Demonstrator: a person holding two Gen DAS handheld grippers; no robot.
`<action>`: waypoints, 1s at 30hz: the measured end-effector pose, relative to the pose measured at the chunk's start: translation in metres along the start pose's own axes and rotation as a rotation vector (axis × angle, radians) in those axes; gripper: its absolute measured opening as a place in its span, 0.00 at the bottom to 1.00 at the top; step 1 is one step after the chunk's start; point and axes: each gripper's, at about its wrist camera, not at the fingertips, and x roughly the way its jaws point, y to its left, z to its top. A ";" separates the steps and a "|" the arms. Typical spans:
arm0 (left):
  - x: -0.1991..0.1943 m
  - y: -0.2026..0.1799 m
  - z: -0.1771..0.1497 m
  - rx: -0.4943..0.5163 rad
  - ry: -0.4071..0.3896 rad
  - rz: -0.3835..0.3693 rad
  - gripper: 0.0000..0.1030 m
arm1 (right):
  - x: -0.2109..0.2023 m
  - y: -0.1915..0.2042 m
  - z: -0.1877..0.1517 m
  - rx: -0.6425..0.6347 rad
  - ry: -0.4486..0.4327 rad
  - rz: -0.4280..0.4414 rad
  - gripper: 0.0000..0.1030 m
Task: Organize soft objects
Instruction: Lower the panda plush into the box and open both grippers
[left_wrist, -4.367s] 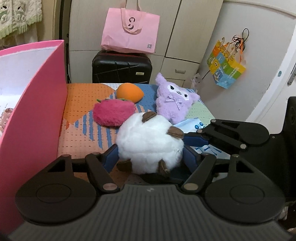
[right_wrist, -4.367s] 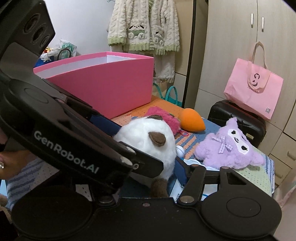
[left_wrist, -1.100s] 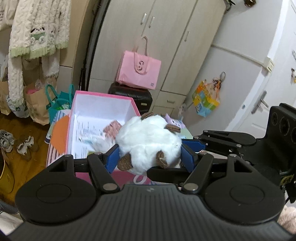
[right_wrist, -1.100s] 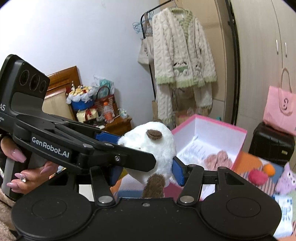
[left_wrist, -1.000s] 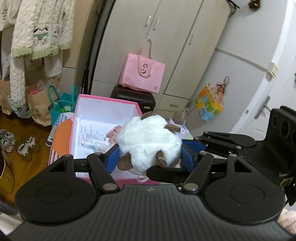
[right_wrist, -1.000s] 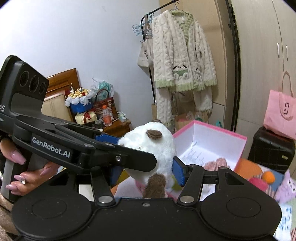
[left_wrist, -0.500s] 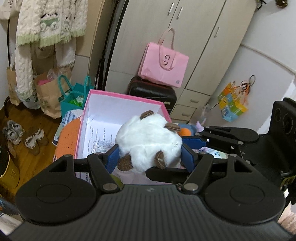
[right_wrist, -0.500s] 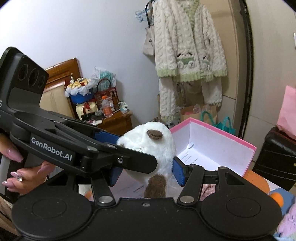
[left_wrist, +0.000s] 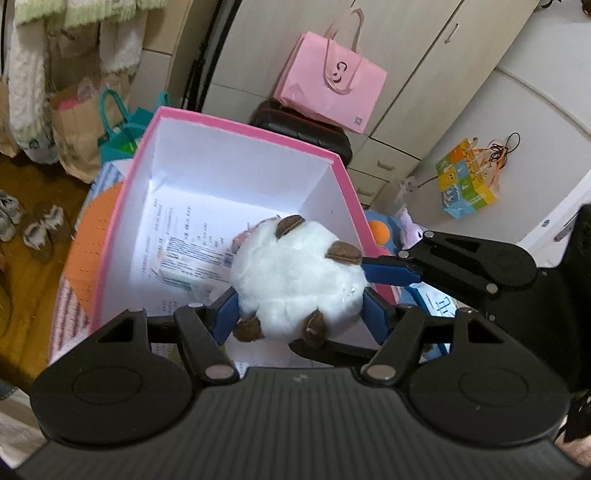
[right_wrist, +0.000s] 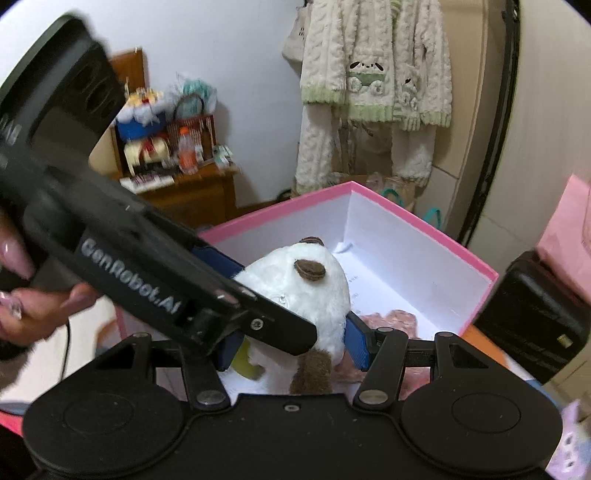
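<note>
A round white plush toy (left_wrist: 295, 280) with brown paws is held over the open pink box (left_wrist: 236, 125). My left gripper (left_wrist: 297, 310) is shut on its sides. My right gripper (right_wrist: 288, 343) is shut on the same white plush toy (right_wrist: 295, 291) from the other side. The pink box (right_wrist: 417, 218) has white inner walls, papers on its floor and a pink fuzzy item (right_wrist: 391, 317) inside. An orange plush (left_wrist: 380, 229) and a purple plush (left_wrist: 412, 229) lie on the bed beyond the box's right wall.
A pink shopping bag (left_wrist: 332, 88) sits on a black suitcase (left_wrist: 299, 125) behind the box. Cream knitwear (right_wrist: 373, 74) hangs on a rack. A wooden side table (right_wrist: 184, 192) with clutter stands at the left. Shoes (left_wrist: 33, 225) lie on the wooden floor.
Both grippers have carried the white plush from the bed up and over the pink box, and it now hangs lower, inside the box opening. Both grips stay shut on it.
</note>
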 end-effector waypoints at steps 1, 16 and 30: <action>0.002 0.000 0.000 -0.001 0.002 -0.005 0.66 | 0.000 0.003 -0.001 -0.021 0.010 -0.019 0.61; 0.015 -0.007 -0.009 0.014 0.044 -0.014 0.68 | -0.010 0.006 -0.013 -0.054 0.029 -0.050 0.69; -0.028 -0.023 -0.025 0.093 0.000 0.058 0.68 | -0.042 0.004 -0.026 -0.001 -0.029 -0.014 0.70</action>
